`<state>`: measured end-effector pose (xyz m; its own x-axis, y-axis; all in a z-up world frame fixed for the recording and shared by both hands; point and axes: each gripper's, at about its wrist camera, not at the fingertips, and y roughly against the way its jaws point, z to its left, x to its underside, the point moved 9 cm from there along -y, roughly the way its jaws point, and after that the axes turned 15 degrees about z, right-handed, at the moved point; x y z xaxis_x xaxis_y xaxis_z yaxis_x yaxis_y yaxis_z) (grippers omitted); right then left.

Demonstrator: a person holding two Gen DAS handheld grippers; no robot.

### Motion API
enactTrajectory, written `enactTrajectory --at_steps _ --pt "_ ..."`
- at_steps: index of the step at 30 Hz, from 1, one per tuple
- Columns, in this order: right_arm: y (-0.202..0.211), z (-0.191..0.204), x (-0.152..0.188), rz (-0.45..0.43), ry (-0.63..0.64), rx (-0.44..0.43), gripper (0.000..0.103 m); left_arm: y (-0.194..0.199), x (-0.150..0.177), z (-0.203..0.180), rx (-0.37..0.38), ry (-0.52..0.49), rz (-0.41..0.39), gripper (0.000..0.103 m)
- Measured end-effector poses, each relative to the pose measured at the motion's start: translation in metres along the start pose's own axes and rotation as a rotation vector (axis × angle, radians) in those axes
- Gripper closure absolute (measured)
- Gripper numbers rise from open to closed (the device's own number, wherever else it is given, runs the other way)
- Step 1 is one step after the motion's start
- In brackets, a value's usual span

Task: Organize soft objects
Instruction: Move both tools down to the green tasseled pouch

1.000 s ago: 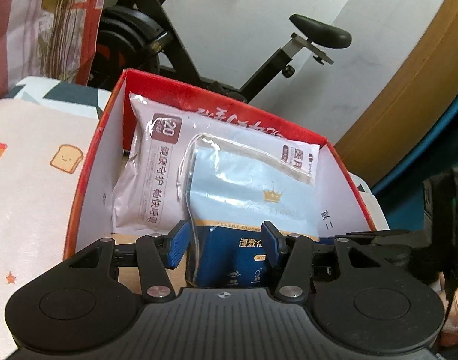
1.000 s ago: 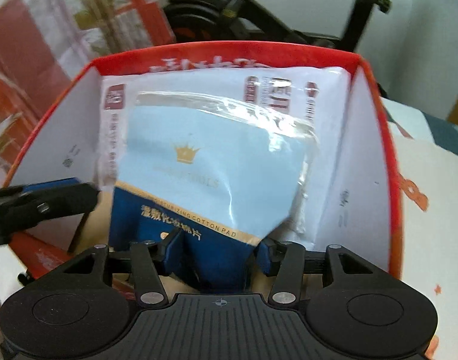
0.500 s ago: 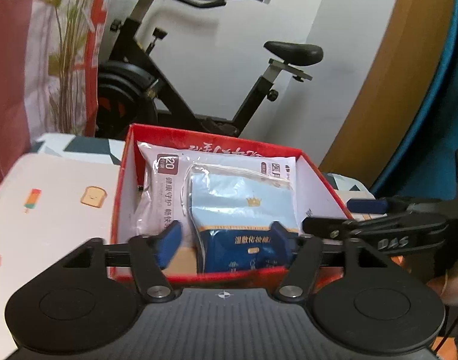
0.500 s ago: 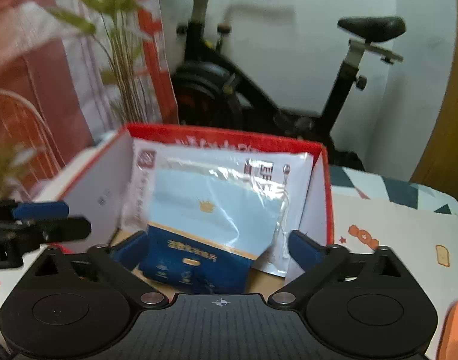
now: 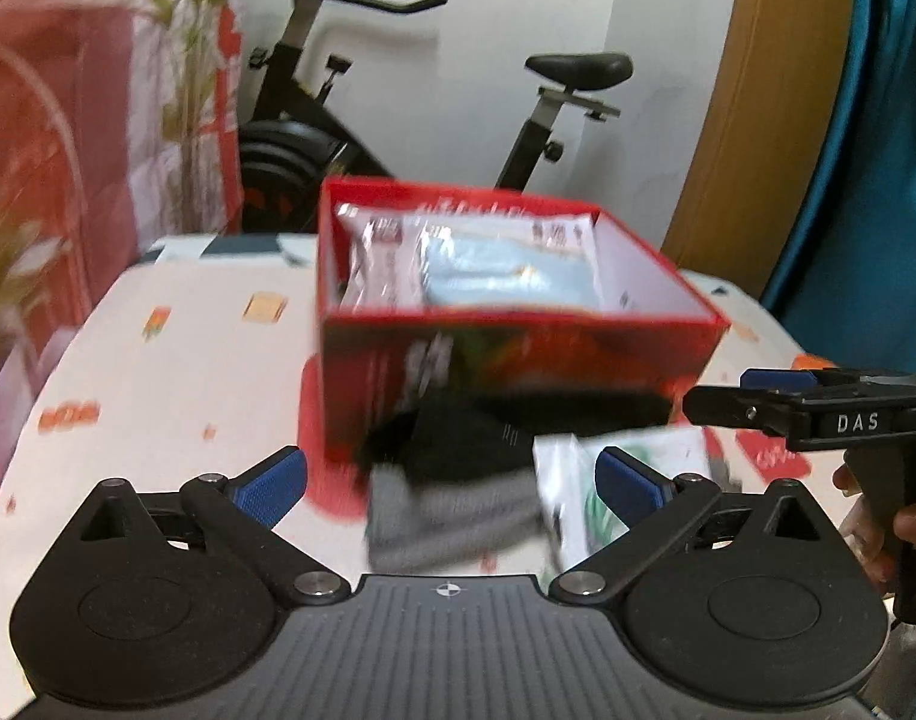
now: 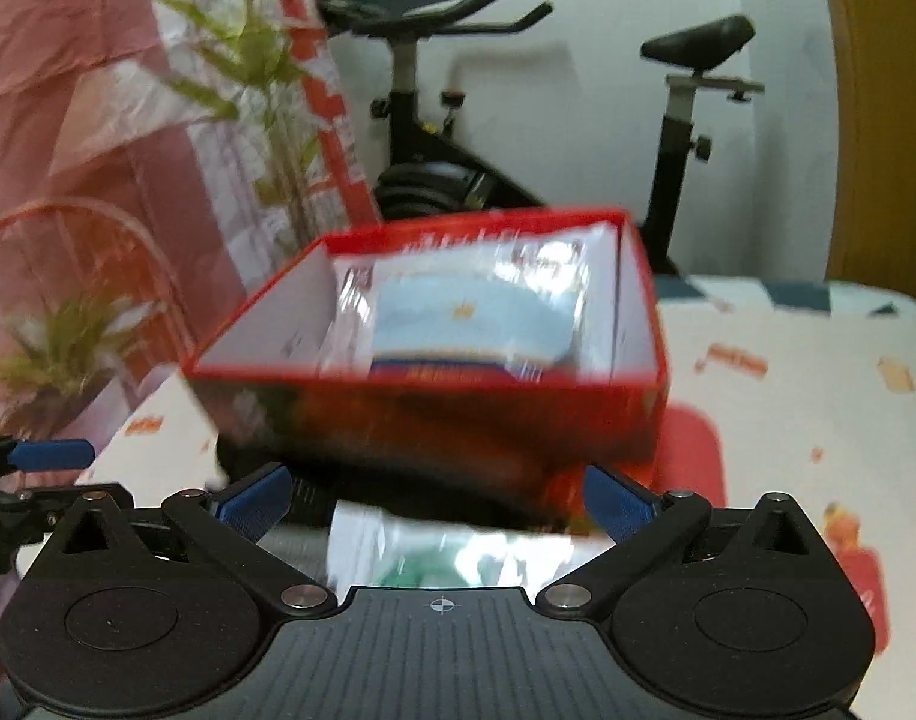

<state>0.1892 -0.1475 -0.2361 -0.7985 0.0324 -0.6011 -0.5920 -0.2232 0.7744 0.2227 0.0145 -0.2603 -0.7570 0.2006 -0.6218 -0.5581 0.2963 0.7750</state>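
Note:
A red box (image 5: 518, 324) (image 6: 428, 381) stands on the patterned table. Inside it a light-blue and navy pad pack (image 5: 506, 276) (image 6: 476, 318) leans on a white mask pack (image 5: 380, 252). In front of the box lie a black cloth (image 5: 458, 432), a grey cloth (image 5: 446, 516) and a white-green packet (image 5: 563, 480) (image 6: 446, 552). My left gripper (image 5: 452, 474) hangs back from the box above these; its jaws are opening with nothing between them. My right gripper (image 6: 437, 495) is open and empty over the packet, near the box's front wall.
An exercise bike (image 5: 398, 138) stands behind the table against a white wall. A plant and pink-red plastic sheet (image 6: 158, 150) are at the left, a wooden door (image 5: 758, 120) at the right. A hand (image 5: 914, 522) holds the right gripper. The printed tablecloth (image 5: 158, 390) spreads left of the box.
Both grippers let go of the blue pad pack, which stays in the box. They opened wide and drew back out of the box, so the cloths and packet in front came into view.

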Motion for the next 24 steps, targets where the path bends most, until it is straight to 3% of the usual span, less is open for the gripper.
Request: enactTrajectory --at_steps 4,13,19,24 --pt "-0.010 0.009 0.032 0.039 0.051 0.031 0.000 0.001 0.030 0.007 -0.015 0.018 0.026 0.000" --pt "-0.019 0.043 0.081 0.116 0.149 -0.026 0.001 -0.005 0.077 0.013 0.029 0.128 0.081 0.002" --pt "-0.017 0.064 0.094 0.136 0.226 -0.052 0.001 -0.006 0.096 0.013 0.020 0.175 0.084 0.003" --pt "-0.019 0.072 0.097 0.158 0.242 -0.067 0.005 -0.009 0.101 0.016 0.036 0.208 0.101 0.011"
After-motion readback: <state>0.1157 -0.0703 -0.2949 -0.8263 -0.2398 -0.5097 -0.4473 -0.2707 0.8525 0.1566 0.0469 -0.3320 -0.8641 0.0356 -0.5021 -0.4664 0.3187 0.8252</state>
